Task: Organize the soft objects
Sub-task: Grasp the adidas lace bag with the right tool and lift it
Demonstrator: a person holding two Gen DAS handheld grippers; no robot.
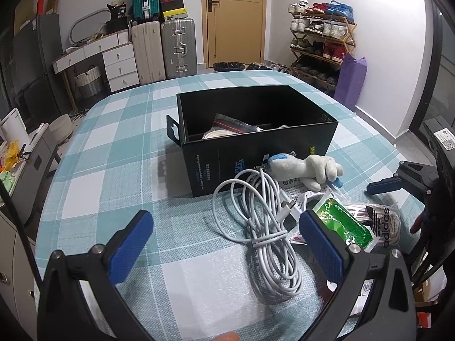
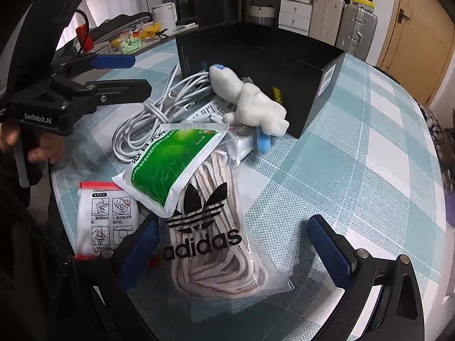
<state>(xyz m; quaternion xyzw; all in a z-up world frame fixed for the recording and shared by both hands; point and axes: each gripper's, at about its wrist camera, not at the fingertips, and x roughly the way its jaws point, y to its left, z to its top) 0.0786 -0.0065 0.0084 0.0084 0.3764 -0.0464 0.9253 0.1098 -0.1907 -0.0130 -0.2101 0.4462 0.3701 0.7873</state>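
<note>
Step in hand: sorting looks only partly done. The black box (image 1: 257, 130) already holds a red-topped bag and something pale, while a pile waits on the checked tablecloth (image 1: 113, 142) in front of it.

Pile: a coiled white cable (image 1: 264, 227), a white-and-blue plush toy (image 2: 253, 102) lying against the box wall, a green sachet (image 2: 170, 164) resting partly on the adidas bag of laces (image 2: 216, 241), and a small instruction-printed packet (image 2: 105, 216) nearest the person.

Left gripper (image 1: 227, 241): jaws spread wide and empty, low over the table, with the cable's near loops lying between the blue pads (image 1: 130, 244).

Right gripper (image 2: 239, 250): also wide and holding nothing, straddling the lower end of the laces bag.

Next move, as I judge it: each gripper is lined up on its own item. The cable needs a pinch at its tied waist (otherwise the loops will likely spill out), and the slick bag needs a firm bite before either is carried over the box rim.

Hard to make out: the box interior is mostly dark, so I can't say how full it is; flat packets lie under the toy and sachet, largely covered. From the right wrist view the left gripper's jaws are seen side-on.
</note>
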